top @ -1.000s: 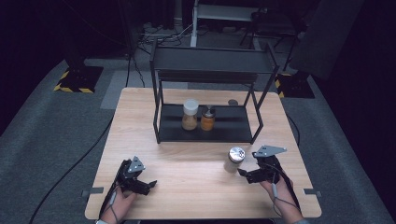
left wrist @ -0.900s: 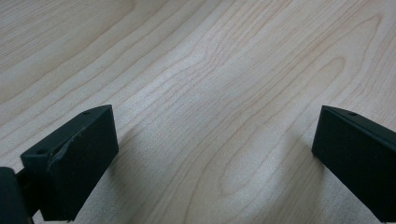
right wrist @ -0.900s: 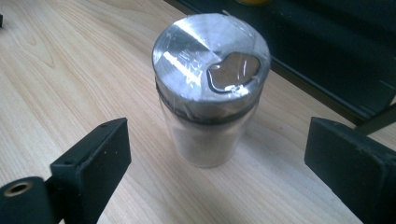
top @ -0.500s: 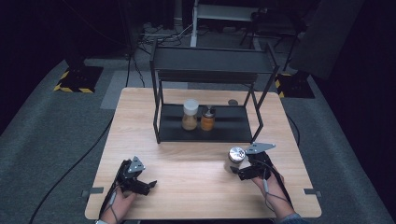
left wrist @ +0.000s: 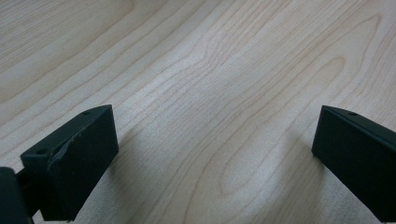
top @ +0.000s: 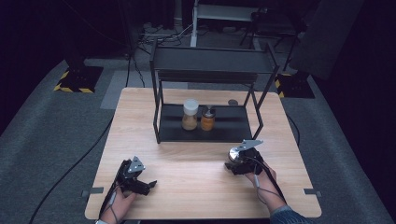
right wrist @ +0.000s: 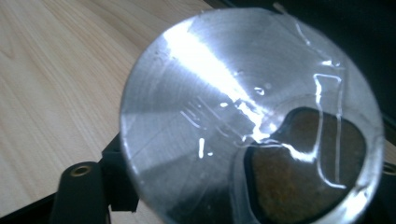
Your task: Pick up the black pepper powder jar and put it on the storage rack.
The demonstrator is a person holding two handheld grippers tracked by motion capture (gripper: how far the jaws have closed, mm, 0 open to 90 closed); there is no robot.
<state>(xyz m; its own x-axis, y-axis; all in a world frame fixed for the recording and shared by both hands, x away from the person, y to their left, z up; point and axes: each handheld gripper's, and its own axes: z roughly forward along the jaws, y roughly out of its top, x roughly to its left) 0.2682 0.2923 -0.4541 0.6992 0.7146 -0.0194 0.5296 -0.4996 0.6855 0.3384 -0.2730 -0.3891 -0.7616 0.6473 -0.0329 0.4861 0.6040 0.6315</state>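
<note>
the jar (top: 235,157) with the shiny metal lid (right wrist: 247,116) stands on the tabletop (top: 196,186), in front of the black rack (top: 210,93) and toward its right end, and the right hand-held gripper (top: 243,163) sits right against it; in the right gripper view the lid looms large over the jaws, which seem to lie at the jar's sides, though whether they have closed on it cannot be told. the lid has a clear flap over a dark opening, so a tilted lift could, at a guess, spill what is inside. a grip taken high on the smooth lid might slip, and the jar could tip or drop back on the wood. carried toward the rack, it might knock the frame or the jars already there. the left hand-held gripper (top: 135,179) rests near the front left of the tabletop with its jaws wide apart and nothing between them. counted: three jars in all, one at the gripper, a white-capped jar (top: 189,114) and an orange jar (top: 208,119) side by side on the lower shelf; one rack; two grippers; a small round object (top: 232,102) behind the rack.
</note>
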